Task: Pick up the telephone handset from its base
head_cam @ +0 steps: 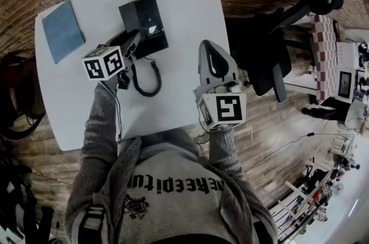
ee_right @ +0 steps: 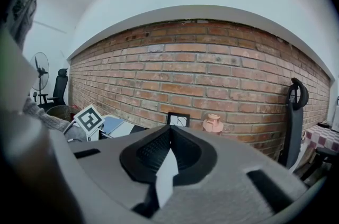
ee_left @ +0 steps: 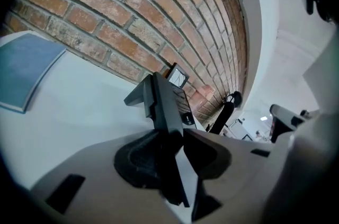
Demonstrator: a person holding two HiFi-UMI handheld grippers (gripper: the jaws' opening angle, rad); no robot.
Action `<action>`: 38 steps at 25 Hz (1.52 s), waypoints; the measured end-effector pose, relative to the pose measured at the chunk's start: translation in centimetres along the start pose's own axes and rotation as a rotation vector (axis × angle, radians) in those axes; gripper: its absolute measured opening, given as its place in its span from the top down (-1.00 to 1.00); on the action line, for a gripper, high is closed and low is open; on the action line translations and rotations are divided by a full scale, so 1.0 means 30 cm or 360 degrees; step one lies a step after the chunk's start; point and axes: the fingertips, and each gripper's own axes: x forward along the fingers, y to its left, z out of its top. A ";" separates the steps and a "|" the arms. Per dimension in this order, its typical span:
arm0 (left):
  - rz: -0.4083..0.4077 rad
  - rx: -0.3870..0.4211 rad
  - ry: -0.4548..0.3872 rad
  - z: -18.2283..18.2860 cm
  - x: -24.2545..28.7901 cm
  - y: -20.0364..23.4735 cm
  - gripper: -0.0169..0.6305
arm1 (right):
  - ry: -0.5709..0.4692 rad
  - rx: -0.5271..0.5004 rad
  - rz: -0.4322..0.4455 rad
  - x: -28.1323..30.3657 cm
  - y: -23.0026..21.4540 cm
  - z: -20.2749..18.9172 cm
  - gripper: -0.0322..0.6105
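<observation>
As the handset (ee_left: 165,104) stands between the pads of the left gripper (ee_left: 172,138), one pad flat against it and the tip of the other touching its far side, we read this as the grasp step. The left gripper is pinching the handset near one end. In the head view the handset slants just beside the left edge of the base (head_cam: 147,21), over the white surface (head_cam: 184,23), and its cord (head_cam: 147,84) curls toward us. We cannot tell whether the handset has cleared the base.

The right gripper (ee_right: 170,130) is pressed together on nothing and hangs over the surface's right edge, well apart from the base.

Next, we judge, the move calls for a firm pinch and a straight rise, slow enough that the cord pays out without dragging the base. With one pad touching only at its tip, the handset could twist in the grip.
</observation>
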 end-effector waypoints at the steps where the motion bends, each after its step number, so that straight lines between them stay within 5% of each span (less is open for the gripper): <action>1: -0.0028 -0.0072 -0.0003 -0.006 0.000 -0.004 0.57 | 0.0002 0.0000 0.0000 -0.003 0.000 0.000 0.89; 4: -0.0075 -0.0226 -0.0016 -0.009 -0.004 -0.013 0.65 | -0.0006 -0.0003 -0.0006 -0.011 -0.004 0.005 0.89; 13: -0.0173 -0.0421 -0.0068 0.023 -0.041 -0.051 0.67 | -0.0032 -0.0017 0.0003 -0.029 0.001 0.023 0.89; 21: -0.0100 -0.0125 -0.0067 0.072 -0.110 -0.107 0.73 | -0.0107 -0.0013 0.0009 -0.062 0.002 0.055 0.89; 28: 0.0039 0.0055 -0.0206 0.145 -0.205 -0.162 0.73 | -0.0159 -0.0029 0.0050 -0.105 0.007 0.087 0.89; 38: 0.0119 0.0136 -0.0366 0.146 -0.377 -0.287 0.73 | -0.0248 -0.0053 0.0120 -0.202 0.005 0.138 0.89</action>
